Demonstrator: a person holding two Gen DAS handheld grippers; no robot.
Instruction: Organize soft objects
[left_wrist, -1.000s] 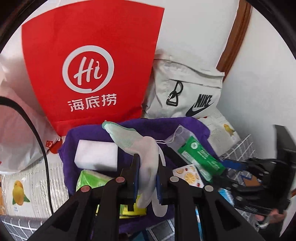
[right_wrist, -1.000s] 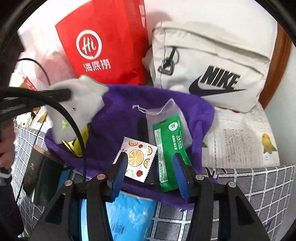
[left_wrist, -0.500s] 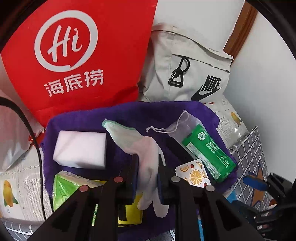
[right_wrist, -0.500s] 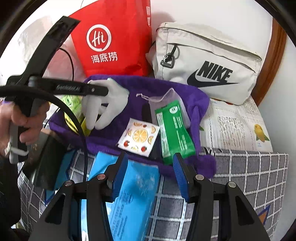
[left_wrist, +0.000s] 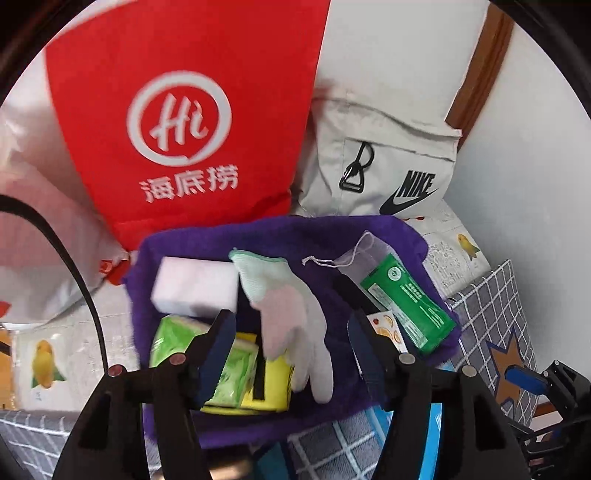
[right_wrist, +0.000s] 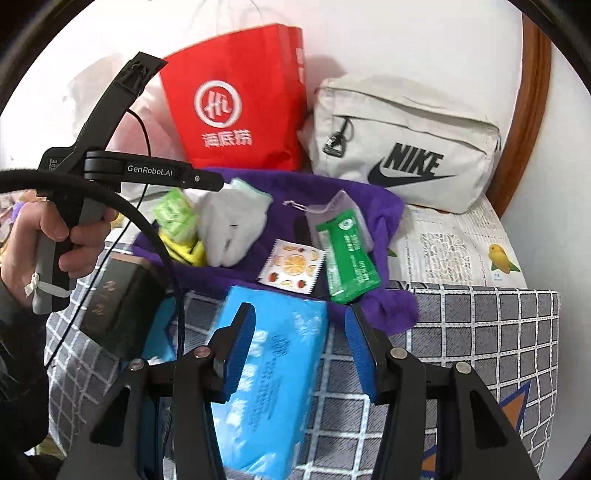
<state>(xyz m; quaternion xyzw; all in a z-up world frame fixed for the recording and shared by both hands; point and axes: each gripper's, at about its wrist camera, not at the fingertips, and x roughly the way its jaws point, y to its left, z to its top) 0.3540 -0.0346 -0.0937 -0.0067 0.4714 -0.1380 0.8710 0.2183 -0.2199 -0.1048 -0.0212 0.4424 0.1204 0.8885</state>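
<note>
A purple towel (left_wrist: 332, 236) (right_wrist: 332, 192) lies spread on the surface and holds soft items. A white glove (left_wrist: 291, 310) (right_wrist: 229, 229) lies on it, free of any grip. My left gripper (left_wrist: 291, 339) is open, its fingers on either side of the glove; it also shows in the right wrist view (right_wrist: 218, 182). Beside the glove are a white sponge (left_wrist: 195, 284), a green tissue pack (left_wrist: 229, 369) (right_wrist: 173, 214), a yellow item (left_wrist: 273, 384), a green sachet (left_wrist: 410, 302) (right_wrist: 347, 254) and a fruit-print sachet (right_wrist: 291, 266). My right gripper (right_wrist: 299, 350) is open above a blue tissue pack (right_wrist: 273, 380).
A red paper bag (left_wrist: 184, 110) (right_wrist: 240, 99) and a grey Nike pouch (left_wrist: 388, 155) (right_wrist: 402, 147) stand behind the towel against the wall. A dark box (right_wrist: 118, 306) sits at front left on the checked grey cloth (right_wrist: 480, 332). Bird-print paper (right_wrist: 461, 251) lies at right.
My left gripper has opened and let the white glove drop onto the towel. My right gripper has drawn back toward the blue tissue pack.
</note>
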